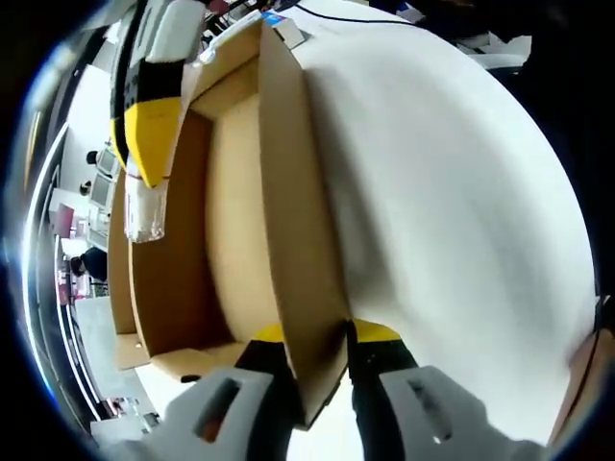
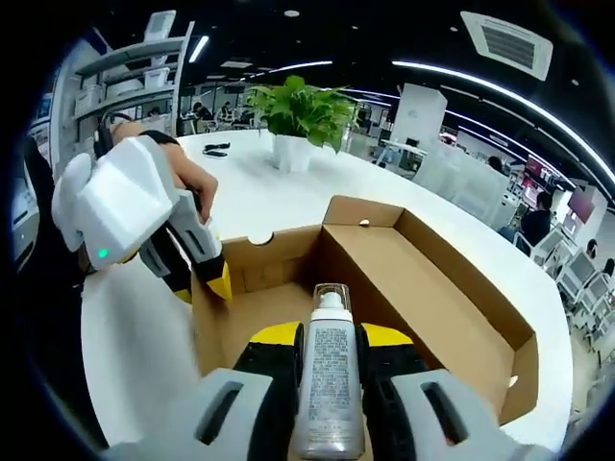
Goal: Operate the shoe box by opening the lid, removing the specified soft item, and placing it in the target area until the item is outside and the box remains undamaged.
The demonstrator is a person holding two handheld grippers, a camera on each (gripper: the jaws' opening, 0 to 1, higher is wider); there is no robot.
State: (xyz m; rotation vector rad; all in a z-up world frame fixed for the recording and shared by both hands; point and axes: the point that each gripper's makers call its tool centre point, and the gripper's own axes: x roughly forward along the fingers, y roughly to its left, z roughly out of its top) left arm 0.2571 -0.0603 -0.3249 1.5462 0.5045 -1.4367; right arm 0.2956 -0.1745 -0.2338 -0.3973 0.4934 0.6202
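The brown cardboard shoe box lies open on the white table. My right gripper is shut on a white bottle with a printed label and a clear cap, held above the box's inside. My left gripper is shut on the upright side wall of the box. In the left gripper view the right gripper comes in from the top left with the bottle over the box floor. In the right gripper view the left gripper pinches the box's left wall.
A potted green plant stands further back on the table, with small black items to its left. A person's hand holds the left gripper. Bare white tabletop lies beside the box. Shelves and desks stand beyond the table.
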